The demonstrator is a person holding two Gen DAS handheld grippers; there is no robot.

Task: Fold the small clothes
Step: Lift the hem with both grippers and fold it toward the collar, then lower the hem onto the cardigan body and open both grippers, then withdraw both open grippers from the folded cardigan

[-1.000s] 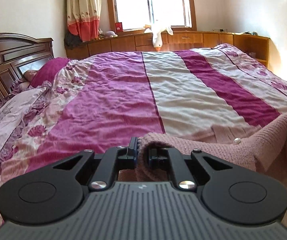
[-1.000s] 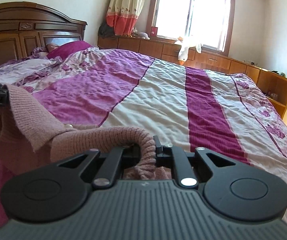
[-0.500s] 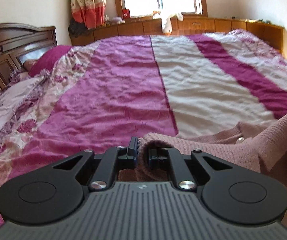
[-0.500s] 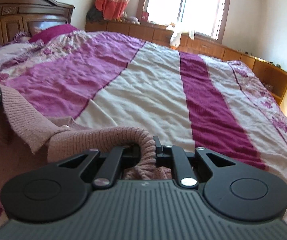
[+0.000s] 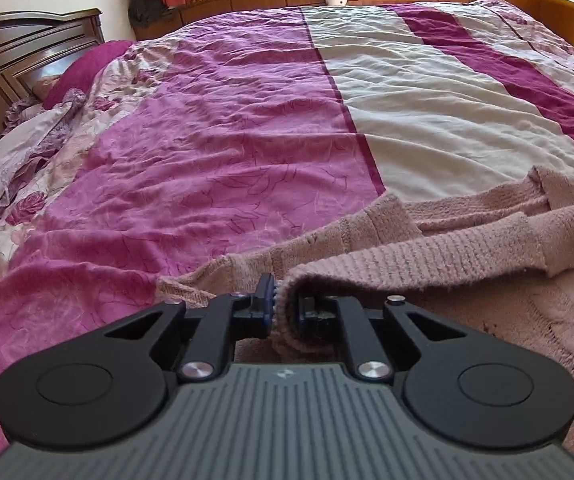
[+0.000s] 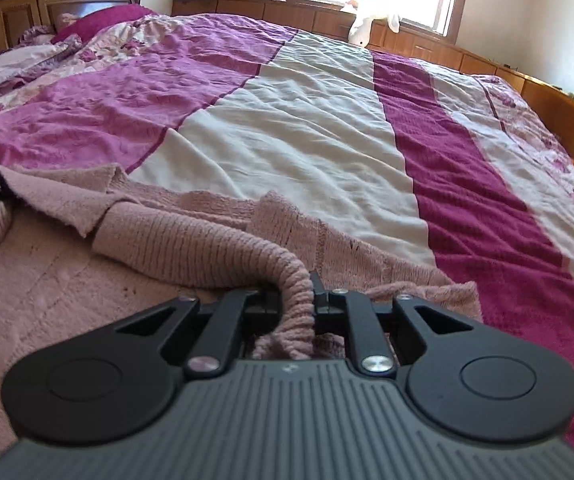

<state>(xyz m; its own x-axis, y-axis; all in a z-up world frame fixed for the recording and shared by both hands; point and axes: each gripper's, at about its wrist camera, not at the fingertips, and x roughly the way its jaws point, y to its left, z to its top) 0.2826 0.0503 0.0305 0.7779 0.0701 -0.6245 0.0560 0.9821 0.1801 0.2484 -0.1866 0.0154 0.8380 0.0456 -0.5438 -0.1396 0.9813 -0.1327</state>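
Left tongs [image 5: 285, 307] clenched on a ribbed edge of the pink cardigan [image 5: 467, 248]; fabric pinched between the pads, fold bulging out toward the camera. Right tongs [image 6: 298, 298] clenched on another ribbed band of the same cardigan [image 6: 67, 280], knit looping up over the jaws and down behind them.

Cardigan lies on the bed [image 6: 307, 132] at its near edge, mostly flat. Main panel spread under and between both tongs. A sleeve [image 6: 191, 240] is folded across the top of it, running from the right tongs toward the left. Loose flaps and a cuff bunch at the far side of the garment, edges rumpled.

The left tool's black tip shows at the left edge of the right wrist view, touching the knit.

Bedspread: magenta, cream and dark pink stripes, wrinkled. Headboard [image 5: 27, 56] at the far left corner.
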